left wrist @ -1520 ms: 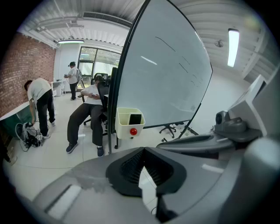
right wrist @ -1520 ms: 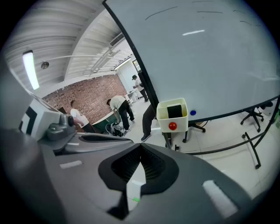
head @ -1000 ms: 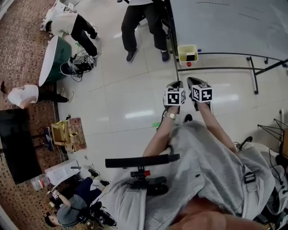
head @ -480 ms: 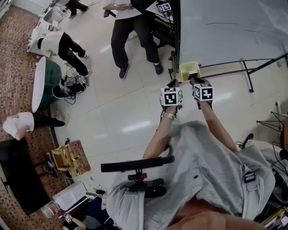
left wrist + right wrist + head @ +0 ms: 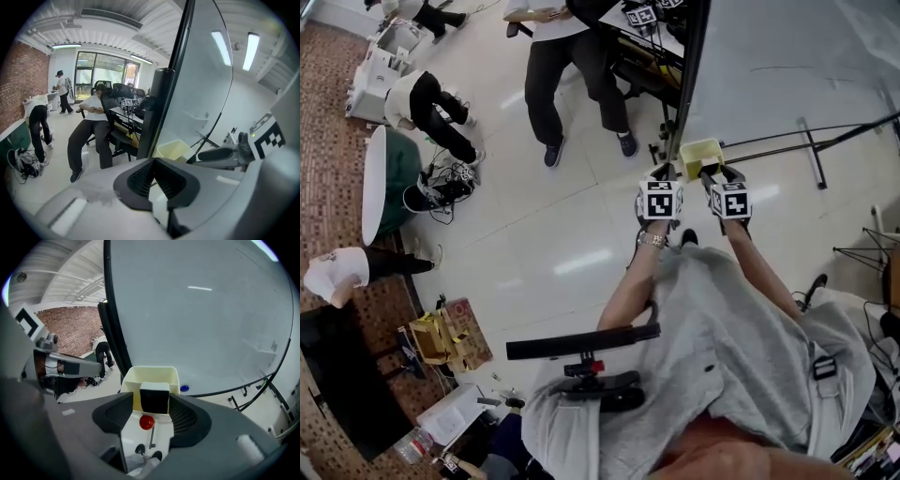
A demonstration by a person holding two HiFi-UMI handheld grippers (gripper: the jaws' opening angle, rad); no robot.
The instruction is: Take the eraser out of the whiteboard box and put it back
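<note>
Within the last second the person has closed in on the large white whiteboard [image 5: 197, 310]. The small pale yellow plastic box [image 5: 150, 374] fixed at its lower left corner stood well ahead of both tools then. In the head view it now lies just past their tips. The bigger change is at the right gripper [image 5: 151, 405]: its fingers were together a moment ago and are now opening, already well apart. Its own view looks between them at the black block eraser with a white top [image 5: 154, 397], which stands upright inside the box against the near wall. The eraser is framed by the two fingers but seems to lie just beyond them, and neither pad presses on it, so it is not held yet. A small red round knob [image 5: 147, 422] sits just below the box, and the pale tiled floor shows under that. The left gripper [image 5: 153, 163] hangs just left of the right one with its fingers together and nothing between them. Its view shows the box off to the right and the whiteboard's dark edge post straight ahead. Judging by this, the approach is nearly done and the take-out step is about to start. The right fingers still have to slide down either side of the eraser and close on it. The left gripper looks set to stay idle or to steady the box.
</note>
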